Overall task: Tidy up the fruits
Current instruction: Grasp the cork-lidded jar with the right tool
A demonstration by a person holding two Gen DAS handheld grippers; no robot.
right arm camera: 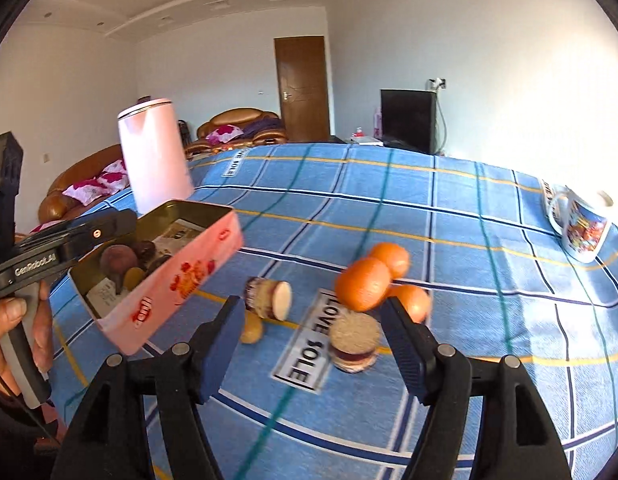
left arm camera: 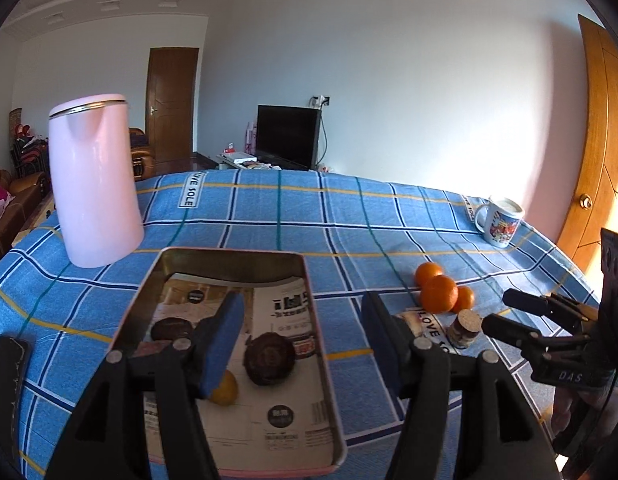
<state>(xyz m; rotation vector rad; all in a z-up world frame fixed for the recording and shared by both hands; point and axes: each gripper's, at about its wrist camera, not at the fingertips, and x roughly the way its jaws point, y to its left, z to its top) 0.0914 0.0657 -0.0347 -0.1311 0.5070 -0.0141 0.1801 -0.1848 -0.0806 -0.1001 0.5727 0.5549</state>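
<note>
A pink metal tin (left arm camera: 325, 364) (right arm camera: 177, 276) lined with paper sits on the blue checked tablecloth. In it lie dark purple fruits (left arm camera: 270, 358) (right arm camera: 119, 260) and a small yellow fruit (left arm camera: 225, 390). Three oranges (left arm camera: 440, 293) (right arm camera: 363, 283) cluster right of the tin. My left gripper (left arm camera: 305, 324) is open above the tin's right side, empty. My right gripper (right arm camera: 313, 340) (left arm camera: 505, 316) is open, low over the cloth just short of the oranges. A small yellow fruit (right arm camera: 251, 330) lies by its left finger.
Two small cork-lidded jars (right arm camera: 355, 342) (right arm camera: 269, 298) lie near the oranges; one shows in the left view (left arm camera: 463, 328). A pink kettle (left arm camera: 95, 184) (right arm camera: 155, 156) stands at the back left. A printed mug (left arm camera: 501, 222) (right arm camera: 581, 228) stands at the far right.
</note>
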